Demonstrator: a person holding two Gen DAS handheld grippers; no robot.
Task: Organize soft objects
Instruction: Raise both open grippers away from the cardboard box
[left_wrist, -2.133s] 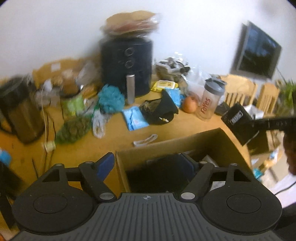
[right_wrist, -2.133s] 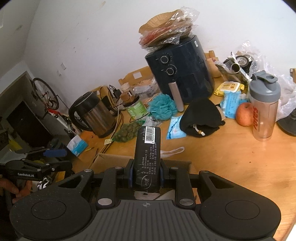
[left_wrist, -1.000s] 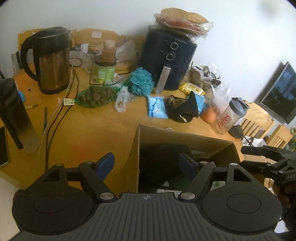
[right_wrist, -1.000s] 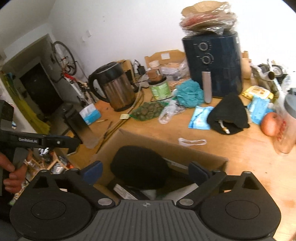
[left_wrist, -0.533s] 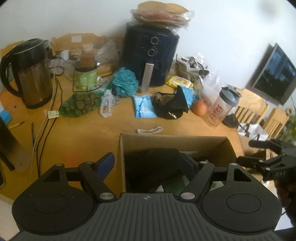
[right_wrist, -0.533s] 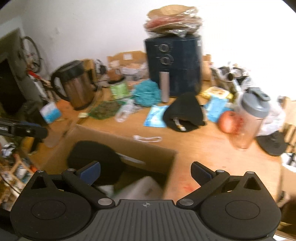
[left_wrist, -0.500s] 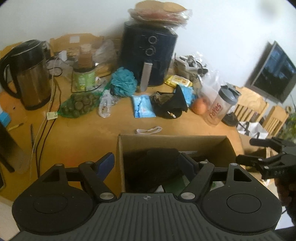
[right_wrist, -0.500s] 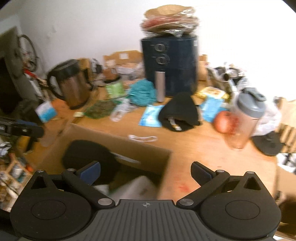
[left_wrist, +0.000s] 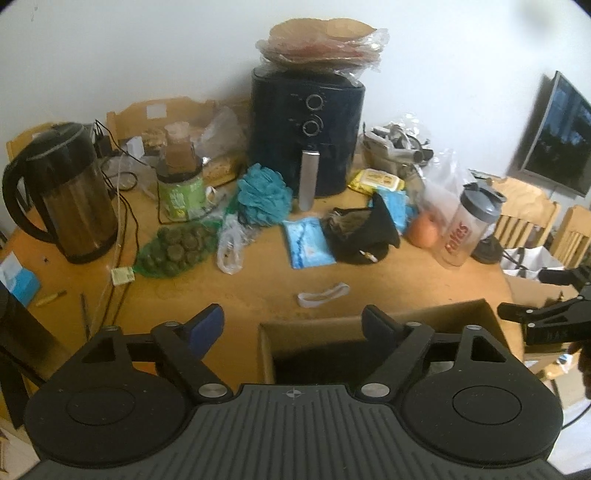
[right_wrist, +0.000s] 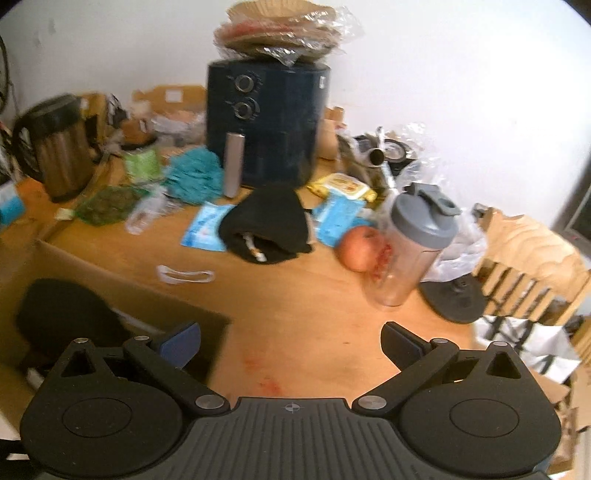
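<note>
The left gripper is spread wide with nothing between its matte black fingers, whose inner pads are blue. It hangs over the near edge of the wooden table, its right finger above a brown cardboard box. The right gripper is likewise spread and empty, over bare table just right of the box, with its left finger at the box corner. Inside the box lies a rounded, soft black bundle. Farther out a limp black cloth sits crumpled on the table, touching a flat blue packet. Behind them are a frilly teal mesh pouf and a tall, dark, glossy air fryer. A round apple sits just beside a clear plastic shaker with a grey lid.
</note>
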